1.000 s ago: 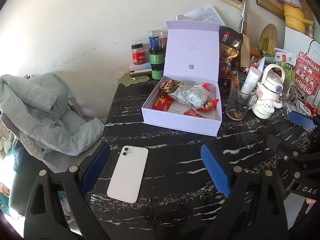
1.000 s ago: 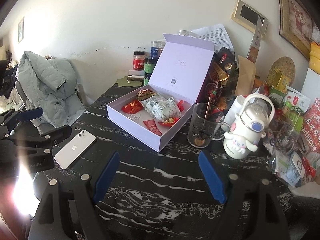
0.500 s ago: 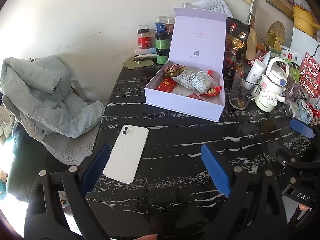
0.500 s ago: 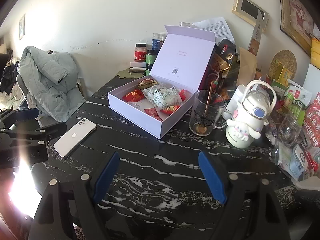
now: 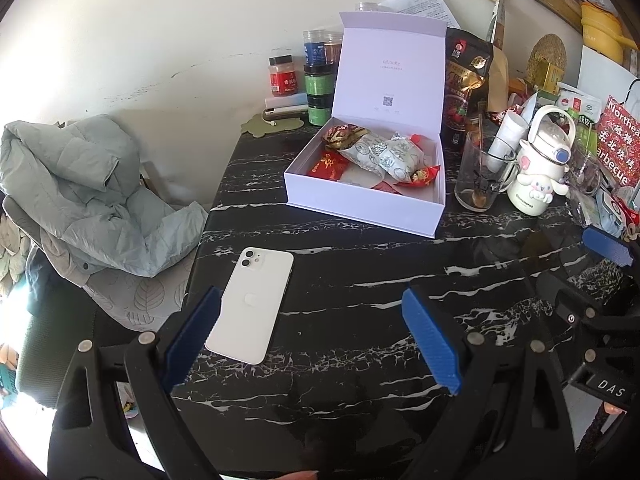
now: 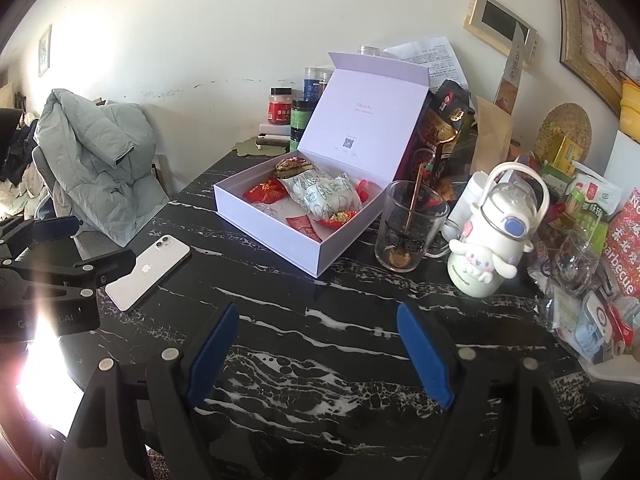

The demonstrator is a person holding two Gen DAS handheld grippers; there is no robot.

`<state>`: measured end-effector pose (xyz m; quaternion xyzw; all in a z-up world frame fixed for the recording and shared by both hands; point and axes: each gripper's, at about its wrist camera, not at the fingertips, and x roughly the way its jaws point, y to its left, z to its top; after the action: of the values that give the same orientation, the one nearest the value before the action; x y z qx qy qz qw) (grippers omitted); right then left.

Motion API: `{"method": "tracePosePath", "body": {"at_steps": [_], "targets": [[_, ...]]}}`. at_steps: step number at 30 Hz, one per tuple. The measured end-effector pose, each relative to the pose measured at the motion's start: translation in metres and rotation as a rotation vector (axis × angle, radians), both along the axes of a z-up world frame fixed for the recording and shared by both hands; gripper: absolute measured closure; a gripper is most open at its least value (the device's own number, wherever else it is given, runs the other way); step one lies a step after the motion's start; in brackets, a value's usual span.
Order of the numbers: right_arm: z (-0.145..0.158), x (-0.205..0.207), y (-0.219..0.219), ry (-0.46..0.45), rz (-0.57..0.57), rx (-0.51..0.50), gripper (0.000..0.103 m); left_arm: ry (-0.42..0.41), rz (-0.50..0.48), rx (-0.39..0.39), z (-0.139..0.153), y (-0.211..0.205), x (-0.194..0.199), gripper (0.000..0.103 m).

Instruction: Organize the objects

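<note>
Progress: early, by my judgement; nothing is gripped and the loose items lie scattered.
Done: white gift box [image 6: 280,216] stands lid-up at the back middle of the table [image 6: 340,344], already holding snack packets [image 6: 320,196].
Left: white phone [image 5: 252,304] lies camera-side up on the bare front left of the table, apart from the box; the right-hand clutter is unsorted.
Left hand-held gripper [image 5: 312,336]: released, jaws wide, nothing between the pads; phone sits just beside its left pad [image 5: 192,340].
Right hand-held gripper [image 6: 316,352]: released, jaws wide over bare marble, nothing held.
Count, phones: one.
Count, boxes: one, open.
Count, packets in box: about six, including one large silver printed packet and several small red ones; overlap makes this uncertain.
Count, glass mugs: one with a spoon [image 6: 408,228] right of the box; a second smaller glass [image 6: 576,264] further right.
Count, character bottles: one, white with a handle [image 6: 492,240].
Count, jars at the wall: about five, stacked [image 5: 318,80]; some partly hidden.
Off-table: grey padded jacket [image 5: 80,196] heaped over a chair at left.
</note>
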<state>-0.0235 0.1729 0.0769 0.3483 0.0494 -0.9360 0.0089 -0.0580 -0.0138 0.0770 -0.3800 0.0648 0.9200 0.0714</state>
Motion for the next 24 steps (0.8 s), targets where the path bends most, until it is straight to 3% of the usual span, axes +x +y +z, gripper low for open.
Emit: {"method": "tracePosePath", "body": {"at_steps": [24], "targets": [[-0.0061,-0.0053,-0.0001,-0.020,0.007,0.020,0.020,-0.009,-0.022,-0.011,-0.0027,0.0040,-0.0004,0.011]]}}
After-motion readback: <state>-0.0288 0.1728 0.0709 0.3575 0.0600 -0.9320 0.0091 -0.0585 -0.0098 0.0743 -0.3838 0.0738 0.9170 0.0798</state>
